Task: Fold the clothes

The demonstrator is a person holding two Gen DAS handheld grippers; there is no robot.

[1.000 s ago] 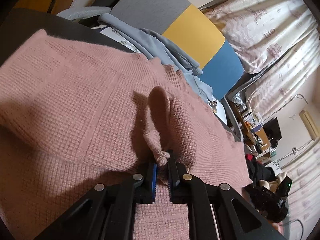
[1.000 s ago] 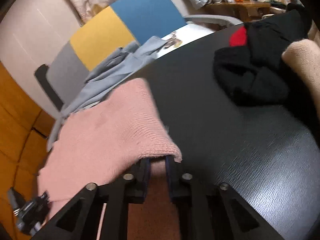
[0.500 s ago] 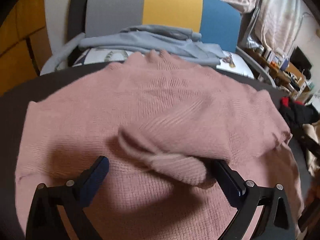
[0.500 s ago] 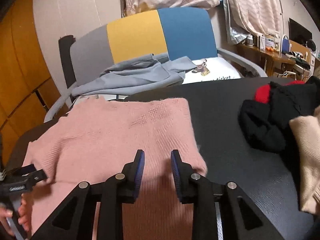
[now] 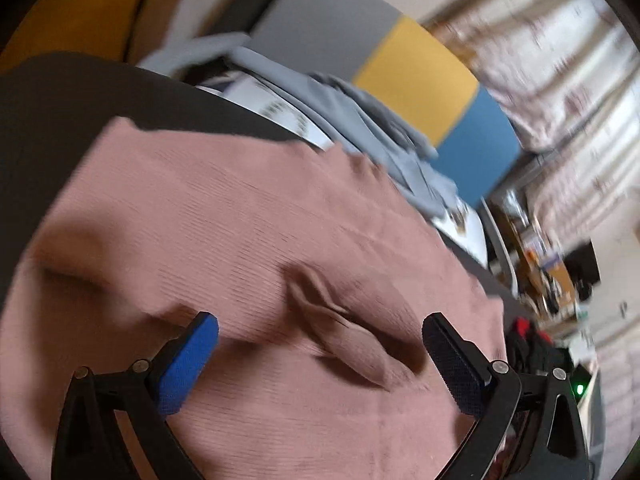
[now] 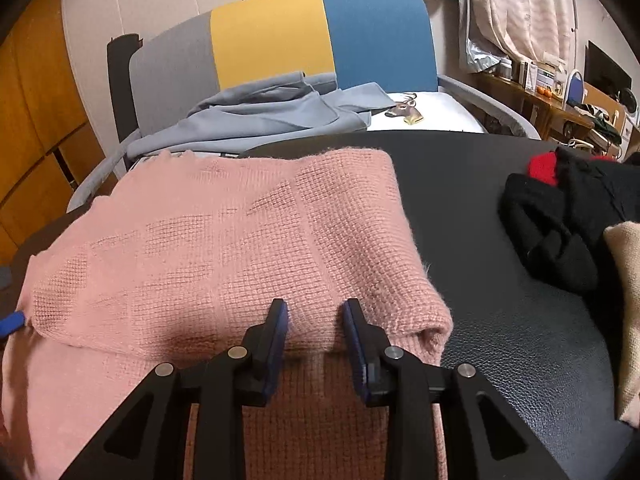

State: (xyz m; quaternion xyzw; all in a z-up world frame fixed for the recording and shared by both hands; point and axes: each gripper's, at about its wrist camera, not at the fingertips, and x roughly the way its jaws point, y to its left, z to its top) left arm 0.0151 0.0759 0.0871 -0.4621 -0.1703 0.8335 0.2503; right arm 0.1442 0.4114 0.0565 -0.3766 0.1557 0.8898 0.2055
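1. The pink waffle-knit sweater [image 6: 224, 240] lies folded over on the black leather-textured counter [image 6: 500, 320], directly ahead of and beneath both pairs of jaws.
2. The left gripper [image 5: 320, 354] has its jaws spread as wide as they go, having just opened; a small raised pucker of the pink knit [image 5: 340, 332] sits loose between them, untouched by the blue pads.
3. The right gripper [image 6: 314, 336] has its jaws narrowly apart, having just been opening slightly; the folded edge of the sweater lies just beyond the tips, and no fabric is pinched between them.
4. Right of the right jaws, well apart from the sweater, a crumpled black garment with a red patch [image 6: 560, 220] lies on the counter, touching a beige knit piece [image 6: 626, 300] at the frame's edge.
5. Beyond the jaws, past the counter's far edge, stands a chair with a grey, yellow and blue back [image 6: 280, 40]; a grey-blue garment [image 6: 260, 120] is draped on its seat beside a white cloth printed with a deer head [image 6: 404, 108].
6. No writing is legible.
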